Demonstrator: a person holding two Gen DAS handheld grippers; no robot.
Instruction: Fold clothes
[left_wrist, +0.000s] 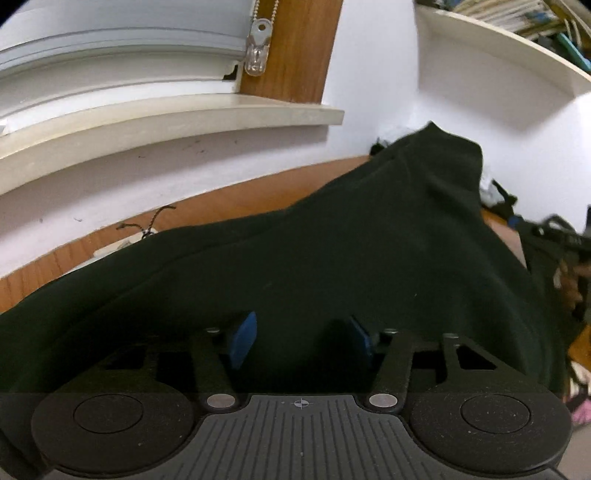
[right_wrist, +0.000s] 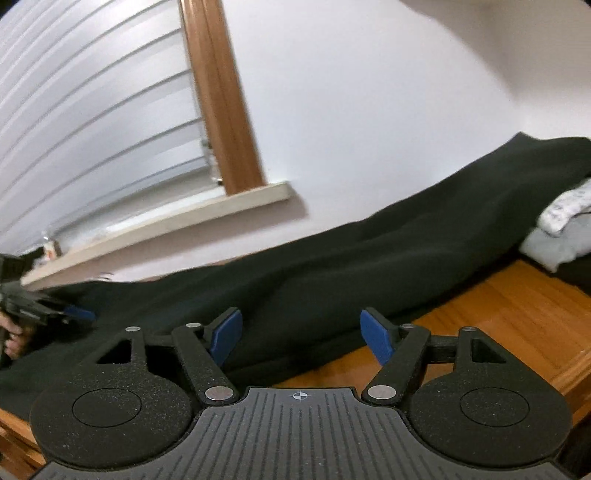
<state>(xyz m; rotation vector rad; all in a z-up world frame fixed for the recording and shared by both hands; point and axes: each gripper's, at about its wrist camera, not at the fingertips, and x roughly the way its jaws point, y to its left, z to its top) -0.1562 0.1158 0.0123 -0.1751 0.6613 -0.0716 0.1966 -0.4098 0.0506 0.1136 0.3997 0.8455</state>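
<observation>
A white wall (right_wrist: 369, 110) fills the space ahead of both tongs. Up and to the left of them is a window with white slatted blinds (right_wrist: 92, 129), framed by a brown wooden post (right_wrist: 225, 110). A bead chain with a clear plastic pull (left_wrist: 256, 59) hangs against that post. A cream sill (left_wrist: 184, 114) runs below the blinds, casting a soft shadow on the wall. High to the right of the left tongs, a white shelf (left_wrist: 517, 62) carries stacked books or papers, blurred. Below the right tongs lies an orange-brown wooden tabletop (right_wrist: 498, 314). The light is even and cool.
</observation>
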